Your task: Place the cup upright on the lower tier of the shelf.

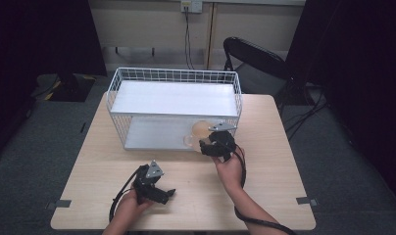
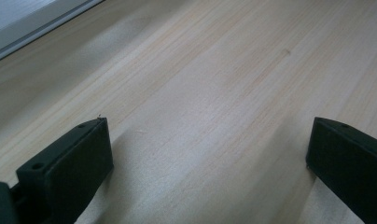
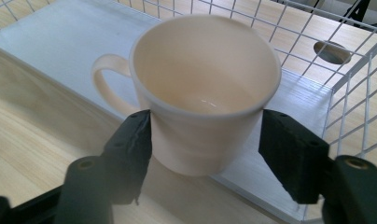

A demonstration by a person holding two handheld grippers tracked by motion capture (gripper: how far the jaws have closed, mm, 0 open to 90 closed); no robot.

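A cream cup (image 3: 200, 112) with a handle on its left stands upright at the front edge of the white lower shelf (image 3: 46, 42) of a wire rack (image 1: 174, 76). My right gripper (image 3: 205, 135) has its jaws on both sides of the cup's body, and the pads touch its wall. From above, the cup (image 1: 200, 130) sits at the rack's front right with the right gripper (image 1: 211, 143) just before it. My left gripper (image 1: 159, 192) rests low over the table near the front edge. Its jaws stand wide apart over bare wood, nothing between them in the left gripper view (image 2: 207, 154).
The rack's white upper shelf (image 1: 174, 98) covers most of the lower one. The wooden table (image 1: 279, 161) has bare room to the right and left of the hands. A dark chair (image 1: 257, 61) stands behind the table's far right corner.
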